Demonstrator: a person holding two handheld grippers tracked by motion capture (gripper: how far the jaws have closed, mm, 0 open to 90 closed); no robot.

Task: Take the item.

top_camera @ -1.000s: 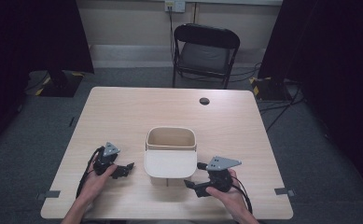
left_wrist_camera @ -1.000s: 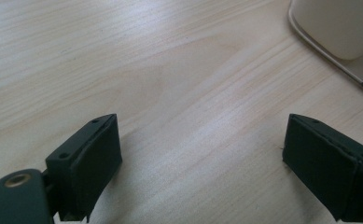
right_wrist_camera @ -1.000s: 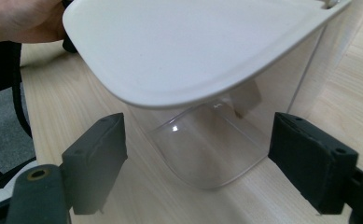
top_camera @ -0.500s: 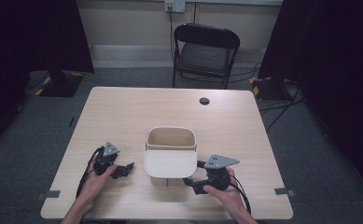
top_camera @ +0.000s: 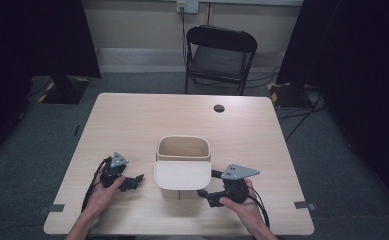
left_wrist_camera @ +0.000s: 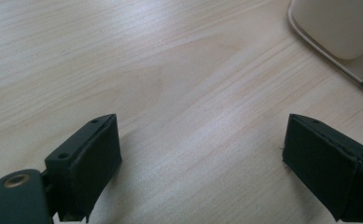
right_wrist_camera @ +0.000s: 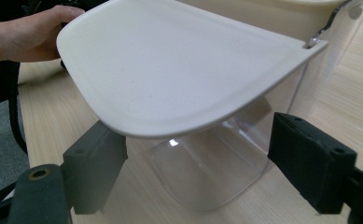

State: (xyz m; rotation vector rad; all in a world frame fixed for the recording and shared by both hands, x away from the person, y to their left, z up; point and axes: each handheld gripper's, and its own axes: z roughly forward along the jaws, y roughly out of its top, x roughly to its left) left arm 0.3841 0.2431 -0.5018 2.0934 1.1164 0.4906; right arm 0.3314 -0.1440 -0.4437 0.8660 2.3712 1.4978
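My light wood table (top_camera: 132, 120) carries a cream bin (top_camera: 183, 150) with a clear base and its lid (top_camera: 182, 174) swung open toward me near the front middle, and a small dark round spot (top_camera: 219, 108) toward the far edge.

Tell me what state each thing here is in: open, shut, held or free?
Bin: open, upright on the table, held by nothing.
Lid: flipped open toward the person, sticking out level.
Left gripper: open, nothing between its jaws.
Right gripper: open beside the bin, under the lid's edge.
Chair: unfolded, unoccupied.
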